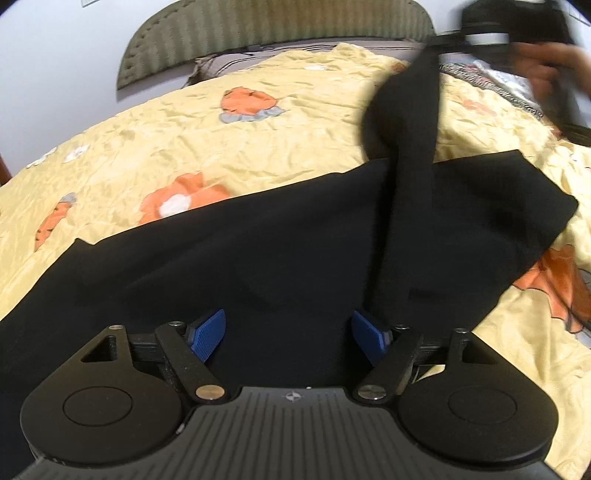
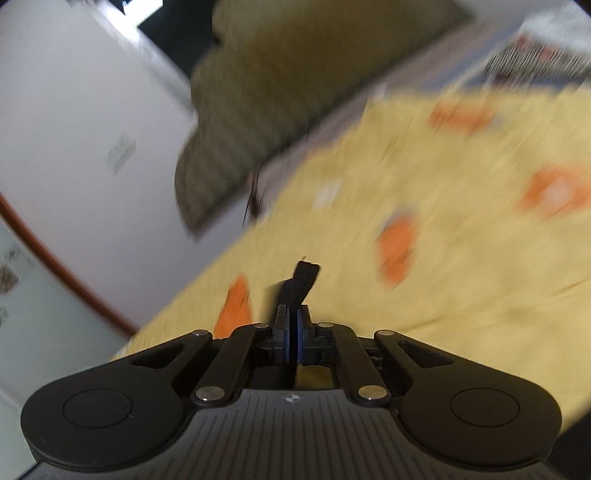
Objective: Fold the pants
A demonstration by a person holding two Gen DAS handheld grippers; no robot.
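Note:
Black pants [image 1: 258, 258] lie spread across a yellow flowered bedspread [image 1: 184, 122]. My left gripper [image 1: 288, 332] hovers just over the near part of the pants, its blue pads wide apart and gripping nothing. One pant leg [image 1: 413, 147] is lifted off the bed and stretches up to my right gripper [image 1: 454, 37], blurred at the top right with a hand [image 1: 546, 62] behind it. In the right wrist view my right gripper [image 2: 294, 317] is shut, and a strip of black fabric [image 2: 301, 284] sticks out from between its pads.
A green ribbed headboard [image 1: 258, 33] stands against a white wall at the far end of the bed. A patterned pillow or blanket [image 1: 498, 81] lies at the bed's far right. The right wrist view is motion-blurred; a wall and a brown trim [image 2: 55, 258] show at left.

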